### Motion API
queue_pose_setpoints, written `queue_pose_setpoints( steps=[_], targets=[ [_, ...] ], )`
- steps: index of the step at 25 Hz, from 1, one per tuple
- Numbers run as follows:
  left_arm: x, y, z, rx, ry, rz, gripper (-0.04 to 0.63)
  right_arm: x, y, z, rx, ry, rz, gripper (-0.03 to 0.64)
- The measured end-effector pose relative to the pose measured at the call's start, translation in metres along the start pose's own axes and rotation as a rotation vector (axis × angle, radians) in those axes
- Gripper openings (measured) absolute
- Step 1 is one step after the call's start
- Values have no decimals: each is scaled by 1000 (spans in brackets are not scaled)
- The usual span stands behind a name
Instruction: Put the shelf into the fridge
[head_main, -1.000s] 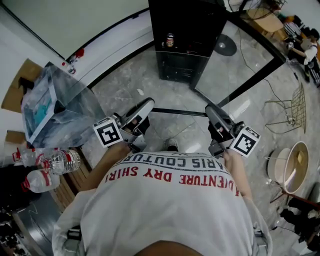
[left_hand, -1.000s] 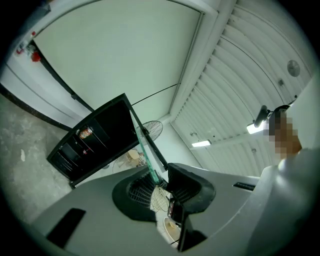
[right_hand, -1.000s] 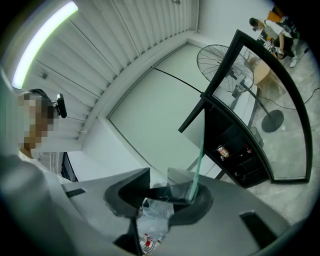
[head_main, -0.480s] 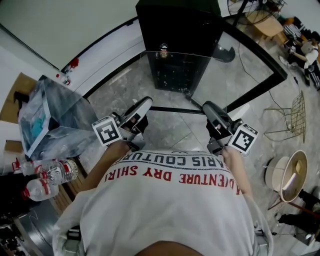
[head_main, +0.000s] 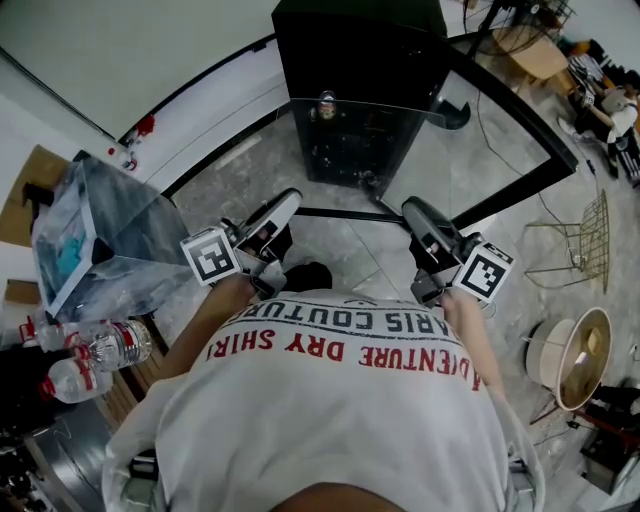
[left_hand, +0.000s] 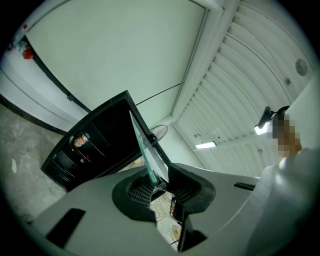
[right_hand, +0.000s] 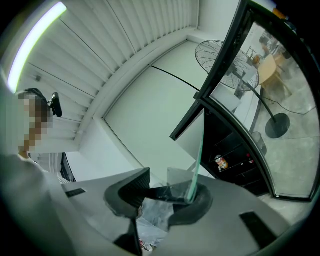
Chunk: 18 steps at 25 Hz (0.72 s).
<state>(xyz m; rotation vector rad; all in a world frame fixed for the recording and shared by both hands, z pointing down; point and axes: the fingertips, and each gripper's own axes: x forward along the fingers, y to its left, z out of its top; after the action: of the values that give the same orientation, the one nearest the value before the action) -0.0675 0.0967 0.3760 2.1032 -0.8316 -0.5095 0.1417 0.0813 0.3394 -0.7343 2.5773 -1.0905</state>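
Gripping the shelf by its near edge, both tools hold the clear glass pane level in front of the person's chest. The left gripper has its jaws narrowed to a small gap around the pane's left corner; in the left gripper view the greenish glass edge stands between the pads of the left gripper. The right gripper is closed the same way on the right corner, and the right gripper view shows the glass edge rising from between the pads of the right gripper.

The pane's far edge reaches the front of the black fridge, about level with a can that stands on 1 of the inner racks. The fridge door is swung open to the right, its dark frame running beside the pane. A fan base sits on the floor behind the door.

To the person's left lie a plastic bag and 2 water bottles, well apart from the pane.
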Motion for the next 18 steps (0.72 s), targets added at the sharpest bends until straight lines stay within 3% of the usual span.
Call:
queue_pose_setpoints(
  steps=[5,18],
  targets=[
    [24,-18,22,-39,7,5,97,17,-11,7,5,-3,-12,110],
    [77,44,61,-63,85,15,101,72,-75,32,59,-11,-74,112]
  ],
)
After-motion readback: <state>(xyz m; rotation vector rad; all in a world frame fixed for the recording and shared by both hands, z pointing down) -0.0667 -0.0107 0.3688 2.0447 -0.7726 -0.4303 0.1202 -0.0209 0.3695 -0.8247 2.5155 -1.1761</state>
